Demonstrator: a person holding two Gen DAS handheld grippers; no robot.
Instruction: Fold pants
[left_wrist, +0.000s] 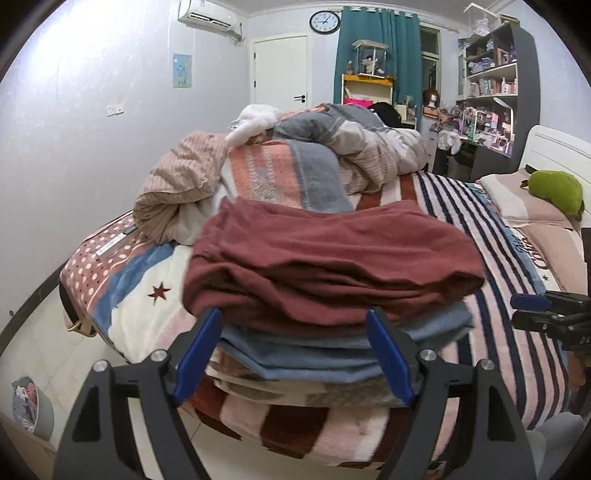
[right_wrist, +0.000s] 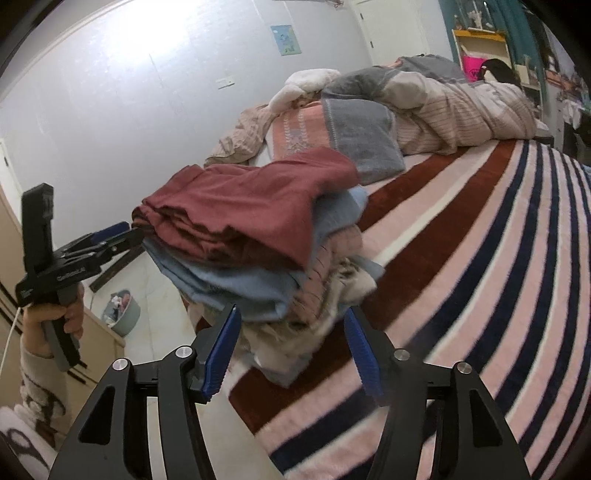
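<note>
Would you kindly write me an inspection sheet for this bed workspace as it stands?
Surface: striped blanket covering the bed.
Job's things: maroon pants folded, topping a stack over a blue garment near the bed's edge.
Clutter: rumpled duvet, grey-and-pink towel, green plush.
Grippers: left tongs open, facing the stack's side; right tongs open, low beside the stack.
Cables: white cord by the left hand.
Surroundings: wall clock, teal curtain, shelves, floor bin.
</note>
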